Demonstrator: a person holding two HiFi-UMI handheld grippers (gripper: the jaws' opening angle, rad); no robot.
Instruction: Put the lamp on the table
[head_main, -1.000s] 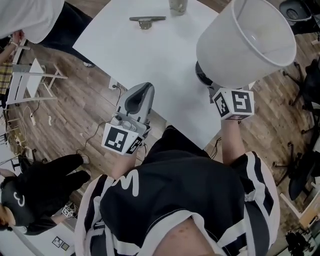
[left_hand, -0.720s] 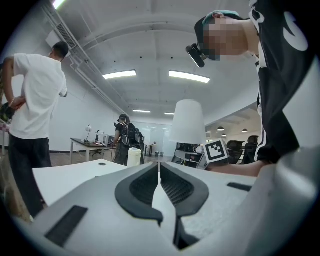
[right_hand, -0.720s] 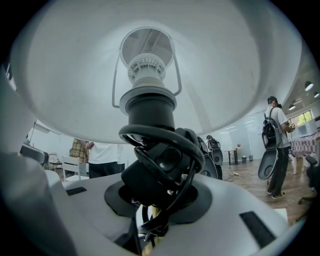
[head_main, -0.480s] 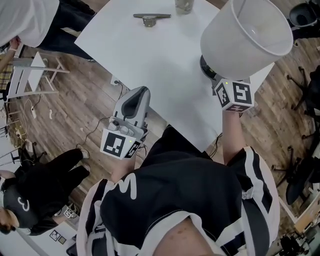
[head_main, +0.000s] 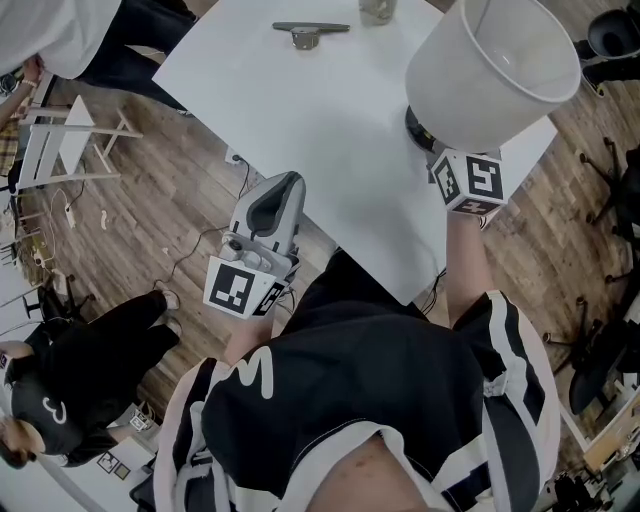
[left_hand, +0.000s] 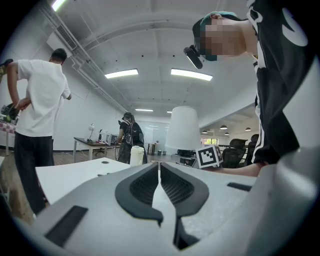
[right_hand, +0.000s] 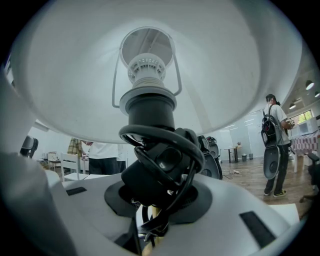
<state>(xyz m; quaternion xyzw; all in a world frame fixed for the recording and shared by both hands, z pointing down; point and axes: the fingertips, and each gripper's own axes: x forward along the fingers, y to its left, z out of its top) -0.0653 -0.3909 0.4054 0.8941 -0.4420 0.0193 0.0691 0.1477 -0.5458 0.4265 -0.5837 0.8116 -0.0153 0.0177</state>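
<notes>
Here, right tongs (right_hand: 159, 200) tight on the lamp (head_main: 490, 70) over the table (head_main: 300, 110); left tongs (left_hand: 160, 172) together, empty.

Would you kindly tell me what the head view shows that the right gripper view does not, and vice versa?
Only the head view: the white table, the left gripper beside its near edge, and a metal piece at its far side. Only the right gripper view: the bulb socket inside the shade and the coiled black cord at the jaws. Both: the lamp, gripped by the right gripper.
</notes>
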